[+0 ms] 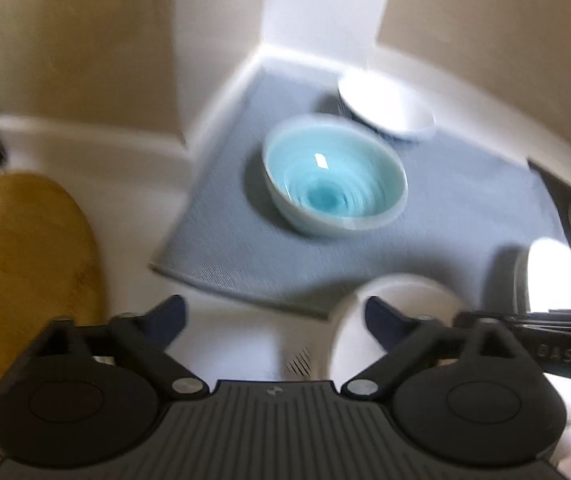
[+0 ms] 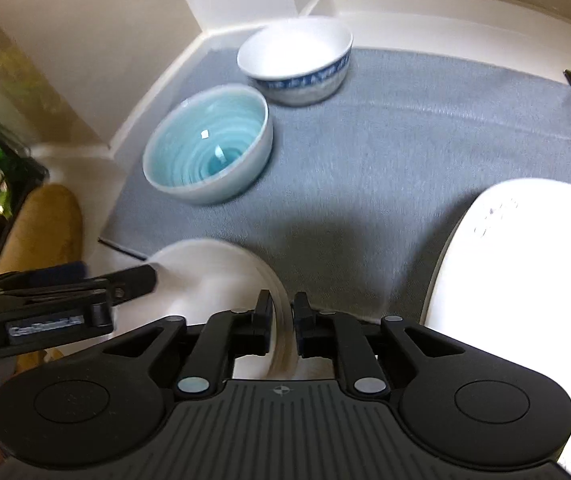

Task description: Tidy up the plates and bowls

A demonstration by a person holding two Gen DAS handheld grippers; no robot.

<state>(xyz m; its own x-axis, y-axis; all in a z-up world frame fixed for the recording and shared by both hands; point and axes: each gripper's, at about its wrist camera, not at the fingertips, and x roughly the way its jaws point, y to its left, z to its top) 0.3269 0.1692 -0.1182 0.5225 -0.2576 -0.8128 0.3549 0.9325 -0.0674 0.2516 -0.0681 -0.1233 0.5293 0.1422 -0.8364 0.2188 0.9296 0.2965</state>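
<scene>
Left wrist view, blurred. Your left gripper (image 1: 275,320) stands wide open with nothing between its blue-padded fingers (image 1: 171,318). Ahead, a glossy turquoise bowl (image 1: 335,178) with ringed glaze sits mid-way on a grey woven mat (image 1: 465,216); behind it, a white bowl (image 1: 385,110) near the wall corner. A white dish (image 1: 401,300) overlaps the mat's near edge, just past your right finger. A round wooden board (image 1: 25,264) lies off the mat at left. The mat's right half offers open cloth.

Right wrist view. Your right gripper (image 2: 283,320) is closed on the thin rim of the white dish (image 2: 213,272). Turquoise bowl (image 2: 207,146) and a white bowl with blue patterned band (image 2: 297,60) stand almost touching at the mat's (image 2: 425,128) far left. A large smooth white plate (image 2: 525,264) covers the near right. The left gripper (image 2: 85,292) comes in from the left, its tip at the dish's far side.
</scene>
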